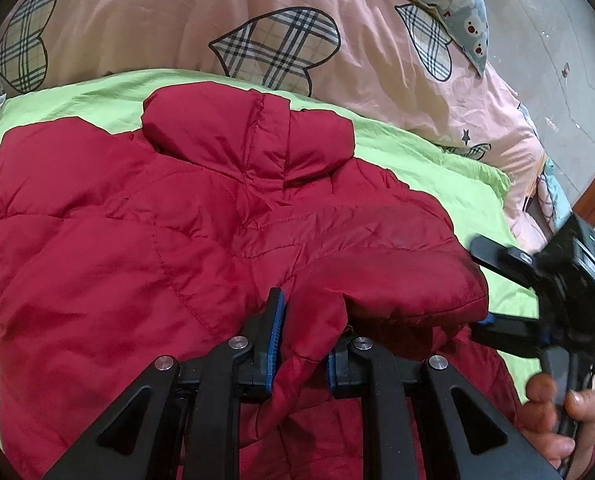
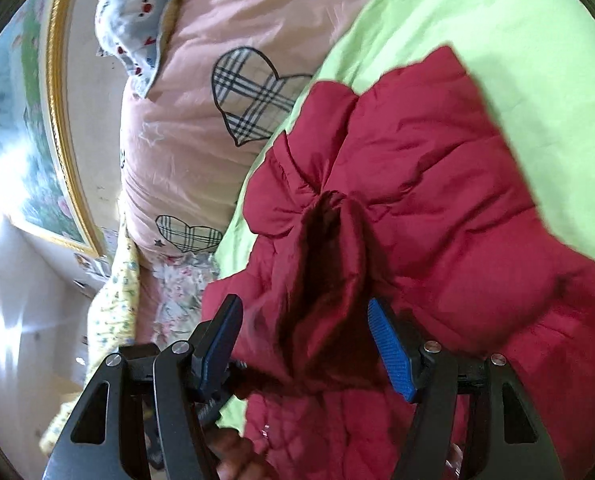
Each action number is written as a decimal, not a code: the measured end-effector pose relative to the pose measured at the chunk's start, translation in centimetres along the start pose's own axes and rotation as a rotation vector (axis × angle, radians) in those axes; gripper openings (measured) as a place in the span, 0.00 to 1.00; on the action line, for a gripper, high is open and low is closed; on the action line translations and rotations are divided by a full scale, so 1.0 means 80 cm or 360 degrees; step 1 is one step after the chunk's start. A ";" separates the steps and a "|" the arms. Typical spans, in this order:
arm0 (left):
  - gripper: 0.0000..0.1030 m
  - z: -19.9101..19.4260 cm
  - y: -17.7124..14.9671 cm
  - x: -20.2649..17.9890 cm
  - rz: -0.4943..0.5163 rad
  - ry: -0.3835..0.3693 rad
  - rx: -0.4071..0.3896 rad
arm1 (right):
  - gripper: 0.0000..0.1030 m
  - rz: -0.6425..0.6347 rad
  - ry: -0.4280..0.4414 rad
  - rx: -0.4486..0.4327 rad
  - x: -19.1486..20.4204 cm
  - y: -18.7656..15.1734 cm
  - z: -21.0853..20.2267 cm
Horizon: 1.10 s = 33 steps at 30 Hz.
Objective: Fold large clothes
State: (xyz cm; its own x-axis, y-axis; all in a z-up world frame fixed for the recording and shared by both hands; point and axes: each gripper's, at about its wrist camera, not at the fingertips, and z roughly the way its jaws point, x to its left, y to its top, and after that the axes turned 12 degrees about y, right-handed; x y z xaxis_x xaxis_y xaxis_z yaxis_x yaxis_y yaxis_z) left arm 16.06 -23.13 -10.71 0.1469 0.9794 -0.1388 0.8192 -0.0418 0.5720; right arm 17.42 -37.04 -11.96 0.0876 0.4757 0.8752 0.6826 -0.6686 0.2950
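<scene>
Puffy jacket (image 1: 137,240) looks light, slick, springy — left gripper (image 1: 301,344) pinches a sleeve fold; right gripper (image 2: 305,344) gapes wide around another — grip seams

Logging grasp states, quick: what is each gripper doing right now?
Left gripper: shut on a fold of the red jacket.
Right gripper: open, jaws apart around a dark red fold of the jacket, not pinching it.

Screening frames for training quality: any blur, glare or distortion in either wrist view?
Left wrist: sharp, evenly lit; the red quilted puffer jacket shows crisp stitching, fisheye bending only at the rim. Right wrist: motion smear along the jacket's edge against the lime-green bedsheet, blown-out glare at the left beside the gold-framed painting, deep shadow in the fabric fold between the fingers.
</scene>
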 end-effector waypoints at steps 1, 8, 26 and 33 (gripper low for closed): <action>0.16 -0.001 -0.003 -0.006 0.0010 0.0002 0.0005 | 0.66 0.0013 -0.0005 0.0005 -0.004 0.002 0.009; 0.58 0.043 0.052 -0.021 0.0022 -0.0066 0.0122 | 0.10 -0.0038 -0.0082 0.0051 -0.005 0.005 0.031; 0.77 0.059 0.097 0.040 -0.0026 0.0129 -0.0015 | 0.08 -0.0407 -0.0478 -0.0077 0.010 -0.001 -0.017; 0.71 0.099 0.120 0.105 -0.0094 0.0243 0.0048 | 0.08 -0.0512 -0.0566 -0.0058 0.012 -0.006 -0.012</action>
State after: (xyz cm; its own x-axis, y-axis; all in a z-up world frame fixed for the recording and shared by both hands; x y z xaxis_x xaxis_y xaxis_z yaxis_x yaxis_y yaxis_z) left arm 29.59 -16.86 -12.78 0.0141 0.9989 -0.0455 0.8406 0.0128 0.5414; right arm 16.52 -36.82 -10.91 0.1231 0.8235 0.5538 0.6905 -0.4719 0.5482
